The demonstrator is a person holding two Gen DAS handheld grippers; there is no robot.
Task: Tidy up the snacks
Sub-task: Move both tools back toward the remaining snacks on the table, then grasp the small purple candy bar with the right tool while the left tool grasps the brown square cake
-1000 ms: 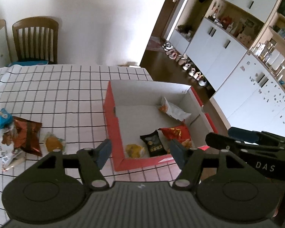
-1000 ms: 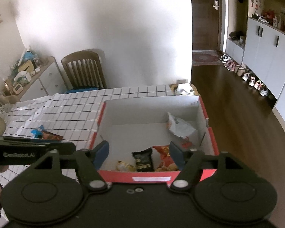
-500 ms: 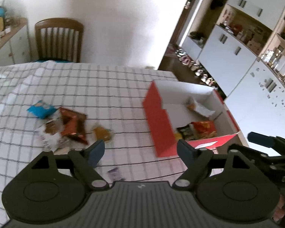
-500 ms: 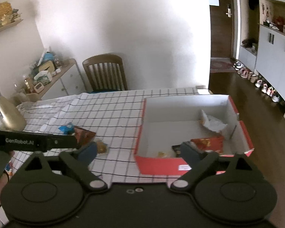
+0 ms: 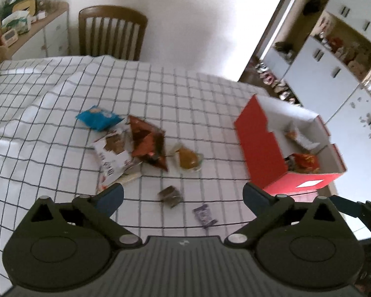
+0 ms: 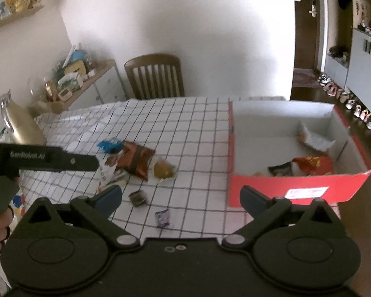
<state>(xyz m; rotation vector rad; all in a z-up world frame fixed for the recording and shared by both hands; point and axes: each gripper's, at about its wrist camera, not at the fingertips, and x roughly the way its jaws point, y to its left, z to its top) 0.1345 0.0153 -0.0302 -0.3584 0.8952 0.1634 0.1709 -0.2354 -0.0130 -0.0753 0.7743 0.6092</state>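
A red cardboard box (image 5: 262, 146) (image 6: 284, 193) stands on the right of the checked table and holds several snack packets (image 6: 311, 164). Loose snacks lie on the cloth to its left: a blue packet (image 5: 97, 118), a white packet (image 5: 111, 156), a brown-orange bag (image 5: 148, 143) (image 6: 136, 159), a clear-wrapped yellow bun (image 5: 186, 158) (image 6: 163, 169), a small dark packet (image 5: 170, 195) (image 6: 137, 198) and a small purple packet (image 5: 204, 215) (image 6: 163, 217). My left gripper (image 5: 183, 195) is open and empty above the small packets. My right gripper (image 6: 180, 196) is open and empty, nearer the box.
A wooden chair (image 5: 111, 32) (image 6: 155, 75) stands at the table's far side. A sideboard with clutter (image 6: 74, 84) is at the far left. A gold bottle (image 6: 19, 126) stands at the table's left. White cabinets (image 5: 334, 69) and a row of shoes line the right.
Both views have swung left and pulled back from the box. The loose snacks on the cloth now sit in the middle of both views. Both grippers stay open.
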